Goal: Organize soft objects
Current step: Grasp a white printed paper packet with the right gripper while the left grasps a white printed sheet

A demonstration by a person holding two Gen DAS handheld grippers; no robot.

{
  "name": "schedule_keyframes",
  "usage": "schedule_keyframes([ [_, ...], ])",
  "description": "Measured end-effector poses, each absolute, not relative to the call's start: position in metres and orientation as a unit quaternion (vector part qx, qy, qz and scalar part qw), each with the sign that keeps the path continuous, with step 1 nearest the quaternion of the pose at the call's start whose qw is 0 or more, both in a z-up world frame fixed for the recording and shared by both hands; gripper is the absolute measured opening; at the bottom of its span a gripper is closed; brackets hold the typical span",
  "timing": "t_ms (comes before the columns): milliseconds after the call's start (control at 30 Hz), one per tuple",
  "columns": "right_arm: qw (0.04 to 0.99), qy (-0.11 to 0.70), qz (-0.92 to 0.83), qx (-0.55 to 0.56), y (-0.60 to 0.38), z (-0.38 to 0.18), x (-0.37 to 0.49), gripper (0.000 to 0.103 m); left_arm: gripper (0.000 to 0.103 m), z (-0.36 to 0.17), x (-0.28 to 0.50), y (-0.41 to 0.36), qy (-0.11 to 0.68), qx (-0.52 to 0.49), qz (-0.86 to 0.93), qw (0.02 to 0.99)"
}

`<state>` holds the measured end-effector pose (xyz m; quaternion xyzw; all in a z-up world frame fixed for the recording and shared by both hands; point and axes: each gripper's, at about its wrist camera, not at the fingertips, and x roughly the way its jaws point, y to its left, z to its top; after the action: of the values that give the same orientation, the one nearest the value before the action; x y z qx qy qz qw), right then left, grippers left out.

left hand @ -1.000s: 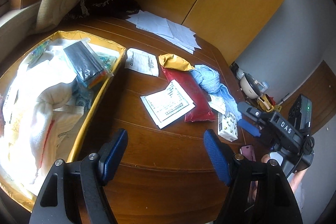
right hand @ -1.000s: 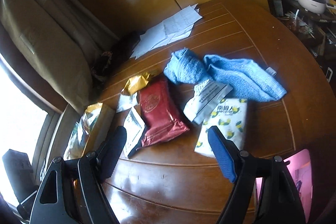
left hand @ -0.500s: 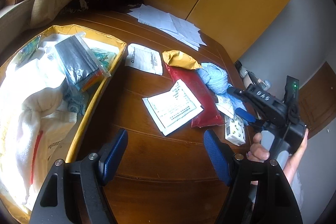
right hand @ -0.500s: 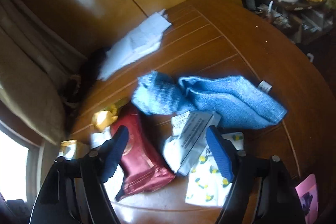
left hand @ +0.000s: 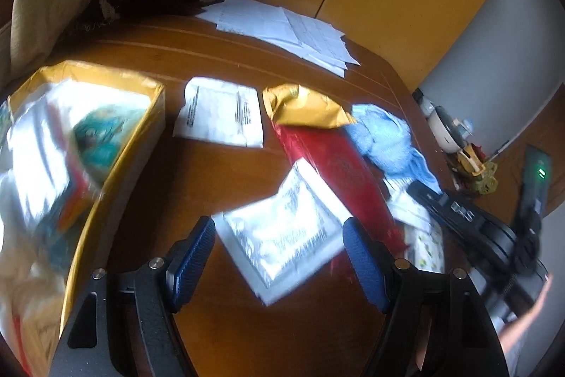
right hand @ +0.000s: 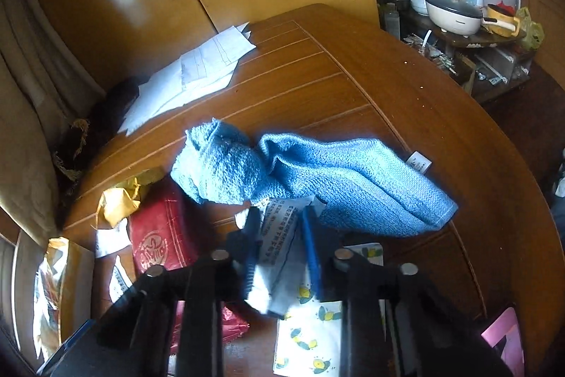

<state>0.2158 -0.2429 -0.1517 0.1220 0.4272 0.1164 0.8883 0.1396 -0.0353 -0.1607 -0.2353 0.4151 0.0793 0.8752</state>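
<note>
- The right claw has just been closing and now pinches a grey-white sachet between its blue pads; the sachet's far end lies under the near hem of the blue towel, its near end over a lemon-print pack.
- The towel lies crumpled across the middle of the table, just beyond the right claw's tips; a red pouch with a gold top lies to its left.
- The left claw stands wide apart with nothing between its pads; it hangs over a silvery packet, which lies flat on the table between and just beyond its fingers, not touching them.
- That packet overlaps the near edge of the red pouch; another white packet lies farther off, beside the yellow box.
- The box sits at the table's left edge, filled with cloths and packs; the view there is blurred.
- Loose papers rest at the far edge, by the cupboard.
</note>
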Motion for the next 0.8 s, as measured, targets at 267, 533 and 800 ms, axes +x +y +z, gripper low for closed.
schedule_keyframes([
  [267,0.886,0.417,0.14,0.147,-0.25,-0.148,0.21,0.015,0.077,-0.174,0.167,-0.024,0.428,-0.251,0.076,0.865],
  [533,0.883,0.412,0.159,0.16,-0.25,-0.146,0.206,0.015,0.077,-0.165,0.146,-0.049,0.443,-0.241,0.002,0.863],
  [800,0.885,0.404,0.16,0.167,-0.251,-0.143,0.206,0.015,0.059,-0.172,0.152,-0.055,0.444,-0.217,0.028,0.869],
])
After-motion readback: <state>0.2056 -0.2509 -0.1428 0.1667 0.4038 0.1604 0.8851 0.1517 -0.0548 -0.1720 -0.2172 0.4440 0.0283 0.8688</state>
